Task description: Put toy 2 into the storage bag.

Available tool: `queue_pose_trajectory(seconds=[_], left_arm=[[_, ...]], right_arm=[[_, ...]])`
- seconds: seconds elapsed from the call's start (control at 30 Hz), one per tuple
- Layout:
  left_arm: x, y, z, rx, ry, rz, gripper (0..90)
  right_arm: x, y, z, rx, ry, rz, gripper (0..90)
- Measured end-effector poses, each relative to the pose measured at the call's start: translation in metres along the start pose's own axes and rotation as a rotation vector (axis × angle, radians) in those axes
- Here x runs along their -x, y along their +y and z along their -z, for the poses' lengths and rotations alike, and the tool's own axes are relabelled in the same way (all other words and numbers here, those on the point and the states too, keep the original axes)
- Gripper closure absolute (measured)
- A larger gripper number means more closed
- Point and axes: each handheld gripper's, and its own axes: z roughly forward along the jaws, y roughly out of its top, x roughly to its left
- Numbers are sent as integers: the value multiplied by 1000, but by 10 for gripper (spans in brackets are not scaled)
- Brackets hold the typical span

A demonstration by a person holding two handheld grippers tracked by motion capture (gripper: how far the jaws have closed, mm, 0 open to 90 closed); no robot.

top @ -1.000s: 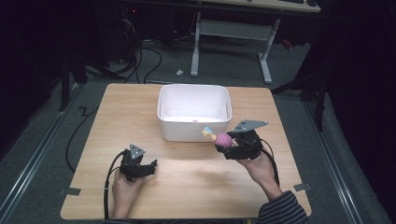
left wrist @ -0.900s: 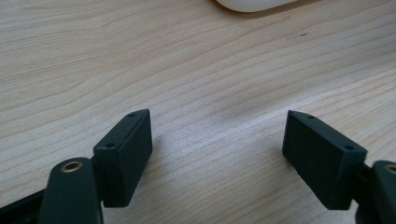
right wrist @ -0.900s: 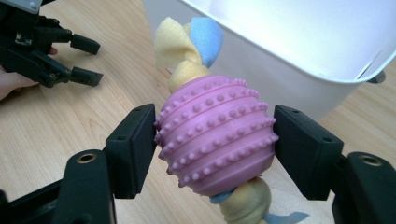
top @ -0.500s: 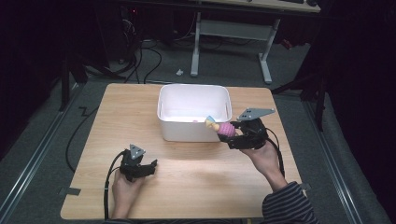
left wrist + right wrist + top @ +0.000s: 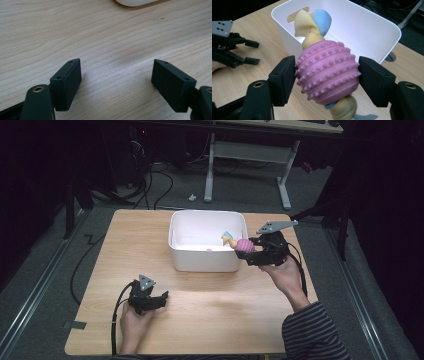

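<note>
Right tongs [image 5: 248, 251] clamped on a pink knobbly ball toy [image 5: 327, 71], one pad on each side of the ball. The toy has yellow and blue cloth knotted through it. Its long axis runs crosswise to the jaws: one cloth tail sticks up and away toward the white bin [image 5: 176, 251], the other knot hangs below the ball toward the camera in the right gripper view. In the high view the toy [image 5: 243, 245] is held up off the desk [image 5: 210, 315] at the bin's right rim, cloth end pointing left over the bin opening. Something small and pink lies on the bin floor, too small to tell.

Left tongs [image 5: 116, 78] wide open, nothing between the jaws, low over bare desk at the front left, well apart from the bin. Left hand [image 5: 134, 322] grips it from below.
</note>
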Motion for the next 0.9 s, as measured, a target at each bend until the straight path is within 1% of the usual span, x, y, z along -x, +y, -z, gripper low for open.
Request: queue_pose_trajectory(seconds=[0.3,0.43,0.6,0.8,0.9], left_arm=[[0,0,0,-1,-2,0,244],[0,0,0,0,-1,0,244],[0,0,0,-1,-2,-1,244],[0,0,0,-1,-2,-1,244],[0,0,0,-1,-3,-2,244]], right_arm=[[7,18,-9,-9,3,1,327],[9,26,-15,-16,5,14,327],[11,36,-24,-16,26,21,326],[13,47,-36,-24,30,29,326],[13,52,-42,-38,29,35,326]])
